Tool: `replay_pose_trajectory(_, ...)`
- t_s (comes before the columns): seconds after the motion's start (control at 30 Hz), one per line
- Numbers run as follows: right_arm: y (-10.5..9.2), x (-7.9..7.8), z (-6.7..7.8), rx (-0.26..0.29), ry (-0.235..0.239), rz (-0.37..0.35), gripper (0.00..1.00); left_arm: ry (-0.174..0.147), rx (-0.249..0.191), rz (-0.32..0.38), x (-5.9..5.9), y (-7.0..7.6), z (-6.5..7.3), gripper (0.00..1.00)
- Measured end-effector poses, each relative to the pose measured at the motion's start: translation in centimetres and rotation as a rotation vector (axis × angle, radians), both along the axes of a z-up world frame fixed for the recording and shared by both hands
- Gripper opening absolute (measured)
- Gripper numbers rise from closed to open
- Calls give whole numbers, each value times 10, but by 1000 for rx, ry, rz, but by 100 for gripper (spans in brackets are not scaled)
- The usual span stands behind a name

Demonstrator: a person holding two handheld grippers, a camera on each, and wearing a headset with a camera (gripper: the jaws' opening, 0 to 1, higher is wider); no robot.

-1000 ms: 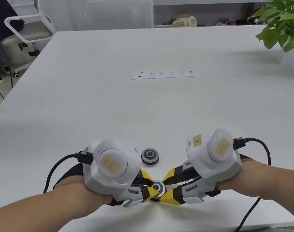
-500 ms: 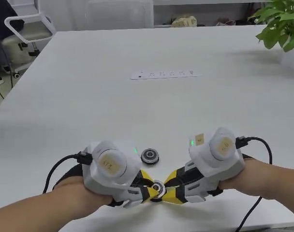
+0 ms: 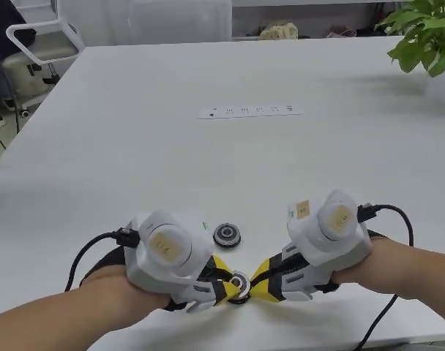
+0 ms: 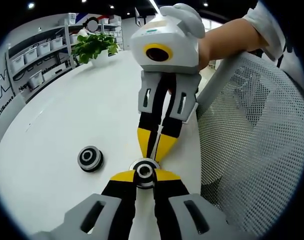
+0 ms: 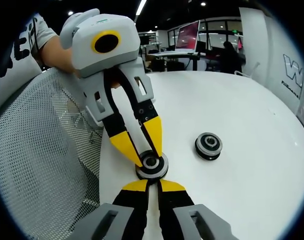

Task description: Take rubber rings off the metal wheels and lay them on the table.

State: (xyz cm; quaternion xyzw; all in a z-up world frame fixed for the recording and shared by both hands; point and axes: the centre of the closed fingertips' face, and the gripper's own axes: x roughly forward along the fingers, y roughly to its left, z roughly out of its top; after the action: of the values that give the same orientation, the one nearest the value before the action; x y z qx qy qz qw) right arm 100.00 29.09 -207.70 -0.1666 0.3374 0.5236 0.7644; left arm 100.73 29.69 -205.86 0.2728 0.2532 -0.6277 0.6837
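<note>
Counter [image 3: 208,161], near edge: left tool [image 3: 226,287] and right tool [image 3: 257,287] meet on one wheel [image 3: 239,281]; rubber ring [image 5: 164,161] not off yet.
Right tool has edged slightly rightward, probably starting the pull. Left tool clamps the wheel; right tool's jaws are nearly together, seemingly nipping the ring. Spare wheel [image 3: 227,235] lies just behind. Gripper views show jaw contact that the head view hides.

In the head view, the left gripper [image 3: 226,287] and right gripper [image 3: 256,287] hid much of the small round metal wheel [image 3: 238,281]; whether the right one gripped its rim was unclear.
</note>
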Motion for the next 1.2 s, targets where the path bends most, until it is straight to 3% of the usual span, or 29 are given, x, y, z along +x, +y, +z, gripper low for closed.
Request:
replay_pose_trajectory(0.4, -2, 1, 1, 25, 46, -39, 0, -1, 1, 0, 0, 0, 0, 8)
replay_pose_trajectory(0.97, -7, 5, 4, 111, 176, -166, 0, -1, 1, 2, 1, 0, 0, 8)
replay_pose_trajectory(1.2, -7, 10, 13, 191, 211, -229, 0, -4, 2, 2, 1, -1, 0, 8)
